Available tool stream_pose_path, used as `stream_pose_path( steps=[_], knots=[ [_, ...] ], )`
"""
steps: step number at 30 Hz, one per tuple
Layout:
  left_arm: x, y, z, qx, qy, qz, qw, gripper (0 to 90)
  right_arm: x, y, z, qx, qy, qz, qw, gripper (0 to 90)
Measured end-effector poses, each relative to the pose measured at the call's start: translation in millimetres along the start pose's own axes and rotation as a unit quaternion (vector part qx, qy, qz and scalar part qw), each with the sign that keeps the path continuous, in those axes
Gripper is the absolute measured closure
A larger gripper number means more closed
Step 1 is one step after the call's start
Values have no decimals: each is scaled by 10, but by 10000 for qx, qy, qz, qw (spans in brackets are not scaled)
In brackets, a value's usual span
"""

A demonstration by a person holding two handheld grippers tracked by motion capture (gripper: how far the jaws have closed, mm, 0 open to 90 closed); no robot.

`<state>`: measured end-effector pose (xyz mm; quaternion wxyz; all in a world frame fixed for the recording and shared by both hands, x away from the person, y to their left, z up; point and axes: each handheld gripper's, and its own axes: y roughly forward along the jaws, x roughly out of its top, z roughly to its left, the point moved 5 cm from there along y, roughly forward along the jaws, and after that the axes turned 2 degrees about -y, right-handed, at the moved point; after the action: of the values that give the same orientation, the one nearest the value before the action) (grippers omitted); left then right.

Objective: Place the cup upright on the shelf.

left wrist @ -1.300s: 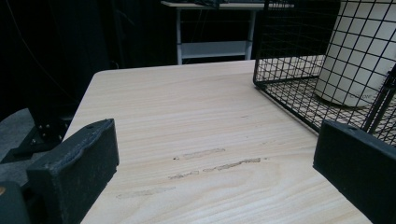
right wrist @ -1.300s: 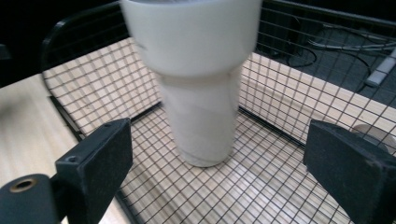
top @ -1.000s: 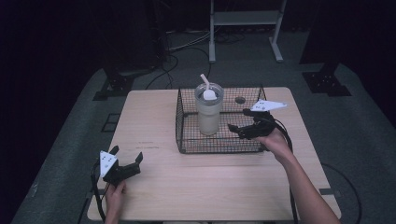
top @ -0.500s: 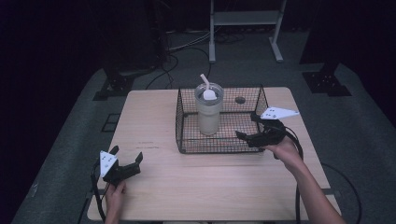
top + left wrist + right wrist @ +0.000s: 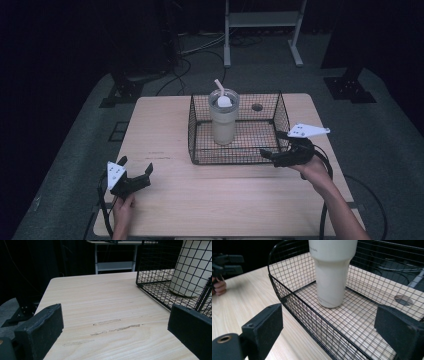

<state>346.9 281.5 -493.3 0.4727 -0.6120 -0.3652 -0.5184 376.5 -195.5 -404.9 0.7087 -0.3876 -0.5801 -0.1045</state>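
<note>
A tall cream cup (image 5: 223,122) with a lid and a straw stands up straight inside a black wire basket (image 5: 238,155) on the wooden table (image 5: 210,200). The right gripper (image 5: 274,156) is at the basket's near right corner, its jaws wide apart and holding nothing. The left gripper (image 5: 136,176) sits far away near the table's left edge, also wide apart and empty.

The left tongs (image 5: 136,176) sat low near the front left of the table (image 5: 165,130), held in the person's left hand (image 5: 122,207), jaws spread wide with nothing between them. The right tongs (image 5: 272,153) were held out on an extended forearm, pointing left, jaws likewise parted and empty.
</note>
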Motion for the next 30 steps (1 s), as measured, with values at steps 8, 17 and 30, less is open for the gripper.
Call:
stream_pose_path(
  steps=[8,17,30],
  knots=[
    [0,1,1,7,-10,4,10000,0,-115,-101,10,-29,21,29,10000,76],
    [-1,1,-1,5,13,14,10000,0,-230,-204,7,-94,55,31,9999,76],
    [-1,1,-3,9,32,21,10000,0,-403,-330,16,-141,158,96,9997,76]
  ],
)
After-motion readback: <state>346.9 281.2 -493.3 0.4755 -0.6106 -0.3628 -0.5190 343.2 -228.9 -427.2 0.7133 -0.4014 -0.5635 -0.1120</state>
